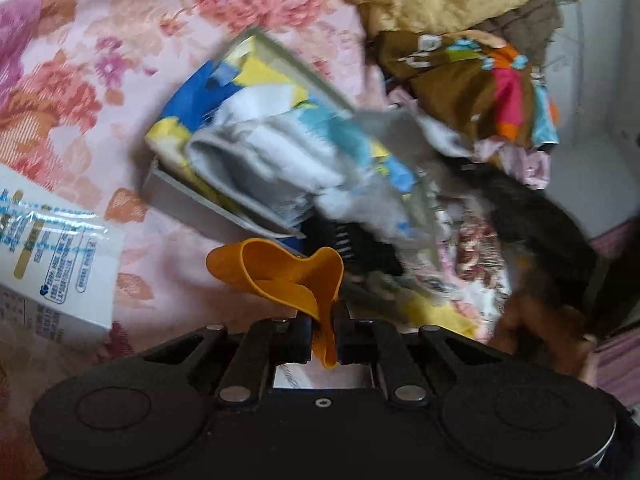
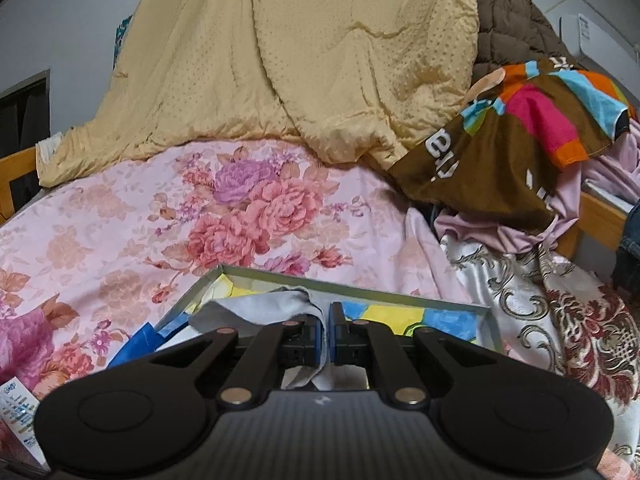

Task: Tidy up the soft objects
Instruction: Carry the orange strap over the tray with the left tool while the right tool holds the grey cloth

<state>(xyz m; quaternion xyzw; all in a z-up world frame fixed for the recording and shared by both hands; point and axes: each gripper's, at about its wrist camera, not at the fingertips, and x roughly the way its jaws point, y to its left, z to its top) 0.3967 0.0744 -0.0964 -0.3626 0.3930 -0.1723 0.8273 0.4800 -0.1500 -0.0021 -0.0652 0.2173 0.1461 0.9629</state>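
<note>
Fingers of the left gripper (image 1: 325,316) are pinching a floppy orange silicone piece (image 1: 280,276) near the shallow grey box (image 1: 192,200); the right gripper (image 2: 329,334) is clamping grey cloth (image 2: 256,306) over that box. Either thin pinch could slip.

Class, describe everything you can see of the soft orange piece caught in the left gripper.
The soft orange piece looks like thin, flexible rubber or silicone, smooth and matte, curled into an open loop. Its narrow end is pinched between the shut fingers of the left gripper; the wider curl hangs free in front of the grey tray, above the pink floral bedspread.
</note>
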